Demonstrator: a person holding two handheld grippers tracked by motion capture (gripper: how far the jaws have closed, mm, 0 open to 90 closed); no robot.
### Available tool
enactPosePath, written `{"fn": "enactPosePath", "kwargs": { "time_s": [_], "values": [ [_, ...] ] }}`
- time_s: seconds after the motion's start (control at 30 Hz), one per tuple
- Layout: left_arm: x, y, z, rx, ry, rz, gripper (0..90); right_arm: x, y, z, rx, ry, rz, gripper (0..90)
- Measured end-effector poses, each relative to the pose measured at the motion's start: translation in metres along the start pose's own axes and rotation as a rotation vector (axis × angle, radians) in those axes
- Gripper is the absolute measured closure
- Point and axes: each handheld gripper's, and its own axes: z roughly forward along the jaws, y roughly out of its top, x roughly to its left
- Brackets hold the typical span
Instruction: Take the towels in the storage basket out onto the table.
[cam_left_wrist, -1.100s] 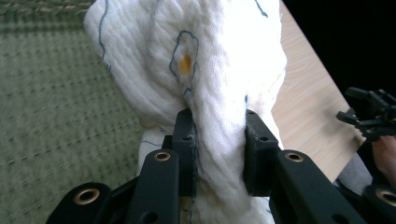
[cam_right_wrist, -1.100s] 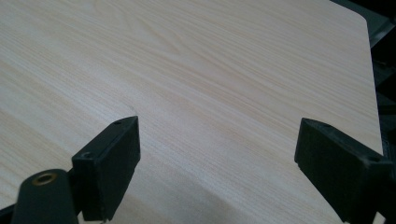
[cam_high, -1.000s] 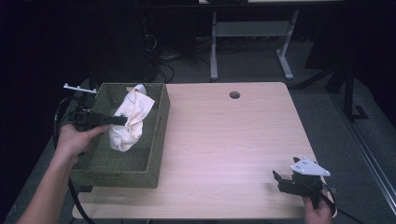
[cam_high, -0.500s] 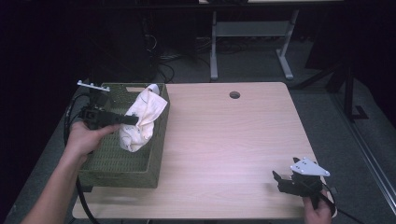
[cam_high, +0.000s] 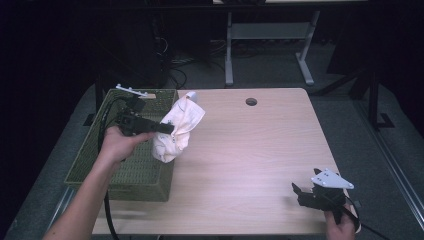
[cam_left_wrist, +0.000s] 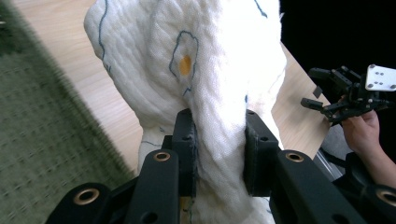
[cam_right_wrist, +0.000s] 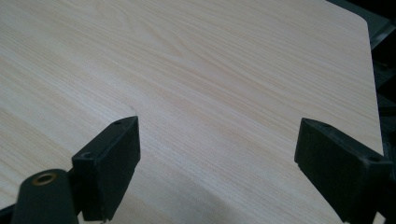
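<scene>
A white quilted cloth (cam_high: 180, 129) with thin blue stitching and a small orange spot hangs in the air over the right rim of the green basket (cam_high: 100, 165). My left gripper (cam_high: 169, 128) is shut on it, and the cloth (cam_left_wrist: 205, 79) bunches between the two black jaws of that gripper (cam_left_wrist: 218, 151). At the table's near right corner my right gripper (cam_high: 299, 192) rests low over the wood. In the right gripper view that gripper (cam_right_wrist: 217, 161) stands wide open with bare tabletop between its fingers.
The light wooden table (cam_high: 250, 150) has a round cable hole (cam_high: 251, 101) at its back edge. The basket takes up the left side. Beyond the table are a dark floor, cables and a white desk frame (cam_high: 270, 40).
My left gripper has lifted the cloth out of the basket and carried it right, over the basket's right rim. The right gripper has stayed put.
</scene>
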Motion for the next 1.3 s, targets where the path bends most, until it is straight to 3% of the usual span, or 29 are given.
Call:
{"fn": "enactPosePath", "kwargs": {
  "time_s": [0.57,0.77,1.0,1.3],
  "values": [
    [-0.027,0.016,0.06,0.049,-0.071,0.036,70.0,0.001,0.001,-0.002,-0.005,-0.002,-0.002,13.9],
    [-0.035,0.018,0.079,0.091,-0.062,0.049,70.4,0.0,0.001,-0.002,-0.011,-0.003,-0.002,13.9],
    [-0.041,0.021,0.094,0.091,-0.062,0.055,70.4,0.001,0.001,-0.002,-0.011,-0.002,0.001,13.9],
    [-0.051,0.027,0.128,0.12,-0.067,0.058,70.4,0.0,0.002,-0.001,-0.014,-0.002,-0.001,13.9]
  ]
}}
